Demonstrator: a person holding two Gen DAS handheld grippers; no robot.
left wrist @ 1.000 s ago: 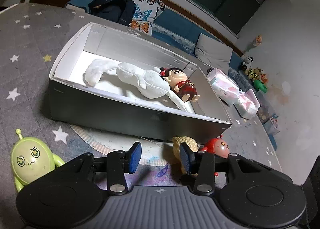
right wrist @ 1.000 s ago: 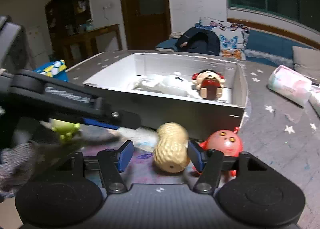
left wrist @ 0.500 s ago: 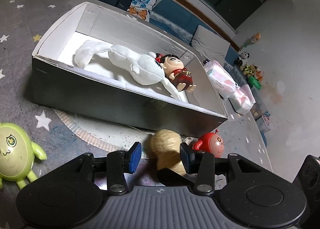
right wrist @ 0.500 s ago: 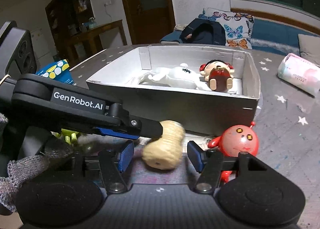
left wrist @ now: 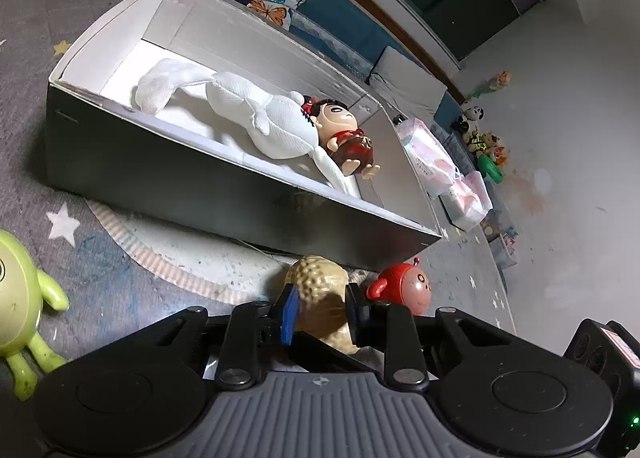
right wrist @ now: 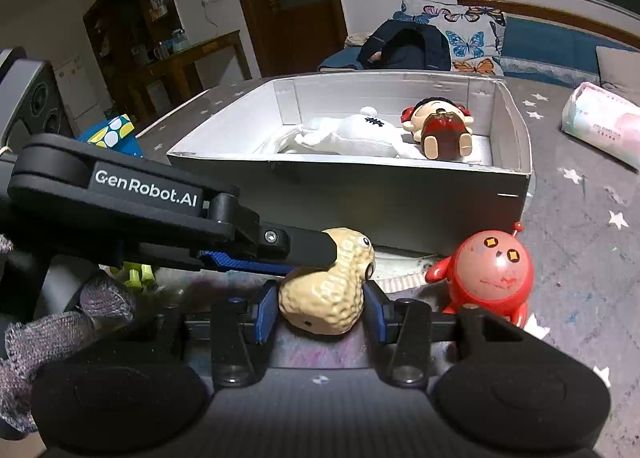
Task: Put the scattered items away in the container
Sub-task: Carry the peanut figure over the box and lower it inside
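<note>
At the bottom centre of both views, in front of the box (right wrist: 360, 194), both my left claw (left wrist: 318, 308) and my right claw (right wrist: 320, 308) are closing on the same peanut toy (right wrist: 326, 290), so opposing pulls could squirt it free toward the red toy (right wrist: 490, 270).

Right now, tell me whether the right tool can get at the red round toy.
Probably not yet. The red toy stands unobstructed beside the right tool, but that tool's jaws are closing on the peanut toy between them, and the left tool is closing on it too.
</note>
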